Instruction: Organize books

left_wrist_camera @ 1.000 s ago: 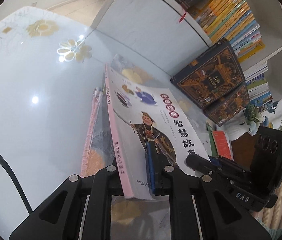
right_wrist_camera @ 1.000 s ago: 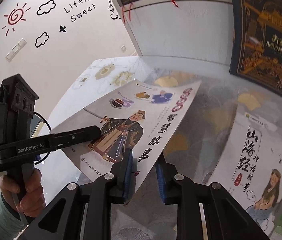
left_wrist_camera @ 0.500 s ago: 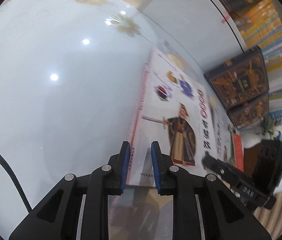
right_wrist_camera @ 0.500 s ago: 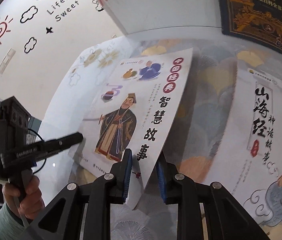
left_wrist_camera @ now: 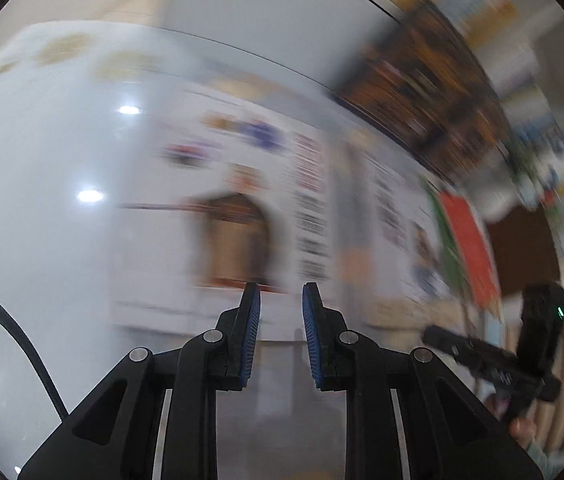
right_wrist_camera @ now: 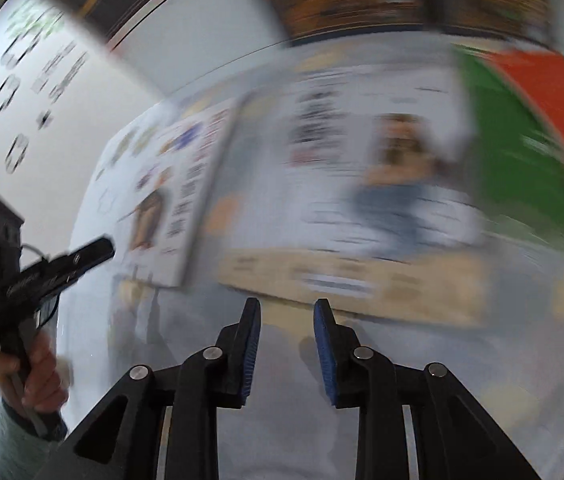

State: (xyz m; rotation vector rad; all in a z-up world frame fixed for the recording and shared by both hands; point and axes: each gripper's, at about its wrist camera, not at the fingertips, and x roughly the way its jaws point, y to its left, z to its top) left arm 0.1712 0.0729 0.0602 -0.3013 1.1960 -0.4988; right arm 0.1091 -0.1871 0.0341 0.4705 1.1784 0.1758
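Note:
Both views are smeared by motion. A white picture book with a robed figure on its cover (left_wrist_camera: 238,216) (right_wrist_camera: 170,204) lies flat on the glossy white table (left_wrist_camera: 42,208), just beyond my left gripper (left_wrist_camera: 280,300). The left gripper's blue pads stand apart with nothing between them. My right gripper (right_wrist_camera: 287,308) has its jaws opening, also empty, above bare table in front of a second white picture book (right_wrist_camera: 366,192). A green and orange book (right_wrist_camera: 538,132) (left_wrist_camera: 466,240) lies to the right of that one.
Dark ornate boxed books (left_wrist_camera: 422,92) lean against the white bookcase (left_wrist_camera: 282,12) at the back. A person's hand (right_wrist_camera: 30,376) holds the left gripper's handle at the left of the right wrist view. A black cable (left_wrist_camera: 14,336) runs over the table's left side.
Both grippers let go of the white picture book, which went from held up on edge to lying flat on the table. Both hands pulled back from it and the right one swung toward the other books.

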